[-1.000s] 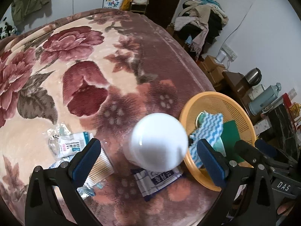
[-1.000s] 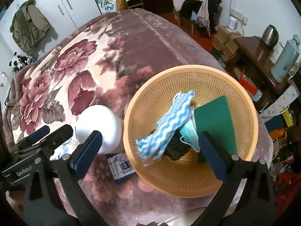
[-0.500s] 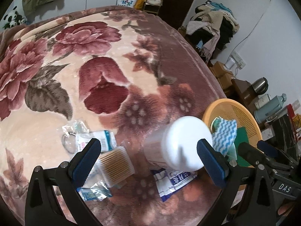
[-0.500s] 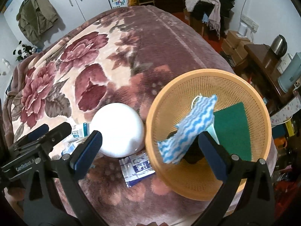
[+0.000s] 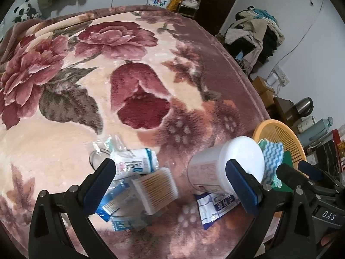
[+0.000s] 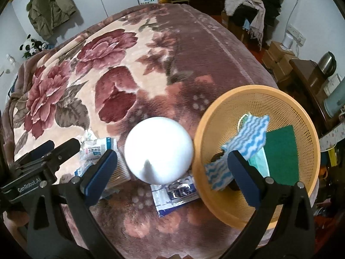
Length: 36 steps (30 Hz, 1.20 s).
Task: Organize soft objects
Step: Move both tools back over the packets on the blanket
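An orange mesh basket (image 6: 286, 99) sits at the bed's right edge; it also shows in the left wrist view (image 5: 278, 129). It holds a blue-white wavy cloth (image 6: 248, 142), a green sponge pad (image 6: 282, 153) and a pale face mask (image 6: 257, 161). A white-lidded tub (image 6: 158, 150) stands left of it, also in the left wrist view (image 5: 226, 165). A cotton swab box (image 5: 156, 188), a gauze roll packet (image 5: 134, 166) and small blue packets (image 5: 114, 202) lie left of the tub. A wipes sachet (image 5: 215, 205) lies in front. My left gripper (image 5: 172, 185) and right gripper (image 6: 170, 179) are open and empty above them.
The bed carries a floral blanket (image 5: 129, 75). A clothes pile (image 5: 256, 32), boxes and a kettle (image 5: 304, 105) stand beyond the right edge. A plastic bag with a ring (image 5: 103, 149) lies by the gauze roll.
Both grippers have moved left over the bed. The left view now centres on the swab box and packets instead of the tub. Nothing has been picked up.
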Tool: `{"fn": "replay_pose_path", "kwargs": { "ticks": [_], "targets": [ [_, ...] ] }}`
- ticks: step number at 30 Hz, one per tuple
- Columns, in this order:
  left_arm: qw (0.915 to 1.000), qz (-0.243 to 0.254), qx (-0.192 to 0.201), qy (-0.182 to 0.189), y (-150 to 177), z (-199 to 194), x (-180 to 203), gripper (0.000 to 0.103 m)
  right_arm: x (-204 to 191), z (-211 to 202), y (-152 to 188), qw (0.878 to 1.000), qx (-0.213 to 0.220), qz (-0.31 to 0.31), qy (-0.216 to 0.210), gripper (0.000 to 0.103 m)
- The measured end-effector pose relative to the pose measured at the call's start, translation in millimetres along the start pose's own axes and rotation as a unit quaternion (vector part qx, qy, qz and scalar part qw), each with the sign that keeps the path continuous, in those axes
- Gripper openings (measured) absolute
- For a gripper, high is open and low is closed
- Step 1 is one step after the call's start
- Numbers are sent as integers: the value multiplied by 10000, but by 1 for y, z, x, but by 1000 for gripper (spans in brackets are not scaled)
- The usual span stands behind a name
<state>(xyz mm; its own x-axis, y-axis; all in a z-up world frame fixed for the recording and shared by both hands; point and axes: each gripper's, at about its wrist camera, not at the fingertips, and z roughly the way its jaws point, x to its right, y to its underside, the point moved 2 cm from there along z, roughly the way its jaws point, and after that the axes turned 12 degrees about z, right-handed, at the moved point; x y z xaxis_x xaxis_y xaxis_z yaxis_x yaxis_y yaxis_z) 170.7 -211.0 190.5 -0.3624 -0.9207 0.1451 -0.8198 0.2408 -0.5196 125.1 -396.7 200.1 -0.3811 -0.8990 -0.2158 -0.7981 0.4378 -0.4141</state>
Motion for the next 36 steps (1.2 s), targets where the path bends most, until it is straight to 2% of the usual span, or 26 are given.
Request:
{"fn": "replay_pose_path", "kwargs": {
  "ticks": [24, 36],
  "targets": [
    [9984, -492, -41, -267, 30, -17, -87, 102, -80, 10, 18, 9979, -59, -639, -126, 103],
    [9969, -677, -209, -335, 56, -13, -126, 102, -117, 25, 41, 9952, -251, -913, -235, 103]
  ]
}}
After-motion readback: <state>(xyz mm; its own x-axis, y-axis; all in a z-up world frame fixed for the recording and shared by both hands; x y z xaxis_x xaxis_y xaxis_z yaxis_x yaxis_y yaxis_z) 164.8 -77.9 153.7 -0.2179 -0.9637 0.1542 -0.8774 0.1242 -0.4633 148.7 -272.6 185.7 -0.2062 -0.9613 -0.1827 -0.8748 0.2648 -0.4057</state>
